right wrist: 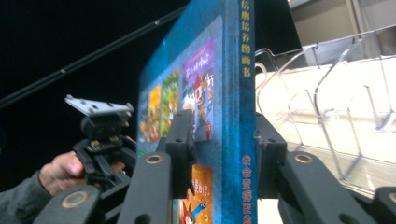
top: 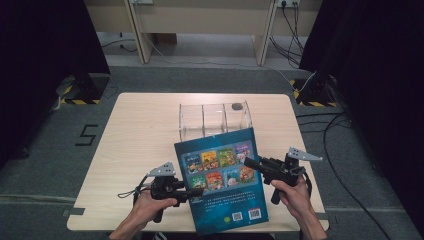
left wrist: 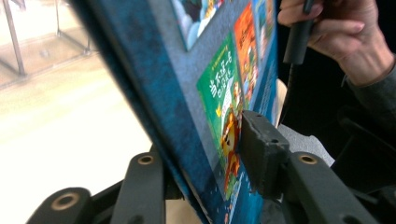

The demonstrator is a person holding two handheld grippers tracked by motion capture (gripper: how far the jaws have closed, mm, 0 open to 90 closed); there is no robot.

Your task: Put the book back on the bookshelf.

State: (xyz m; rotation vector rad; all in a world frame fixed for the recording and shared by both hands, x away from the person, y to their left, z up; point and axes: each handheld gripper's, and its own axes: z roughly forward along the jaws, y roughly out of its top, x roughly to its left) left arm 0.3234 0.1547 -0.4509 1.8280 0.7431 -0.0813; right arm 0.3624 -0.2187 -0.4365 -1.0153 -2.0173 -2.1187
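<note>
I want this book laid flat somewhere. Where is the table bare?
The table is bare left of the clear rack, up to its left edge. A narrower strip lies right of the rack. The near middle is crowded: the book and both claws.

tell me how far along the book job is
Done: the blue picture book is off the wooden table, clamped by the left gripper and right gripper on opposite edges. In hand: carrying it. Left: probably slotting it into the clear acrylic rack, which holds no book.
</note>
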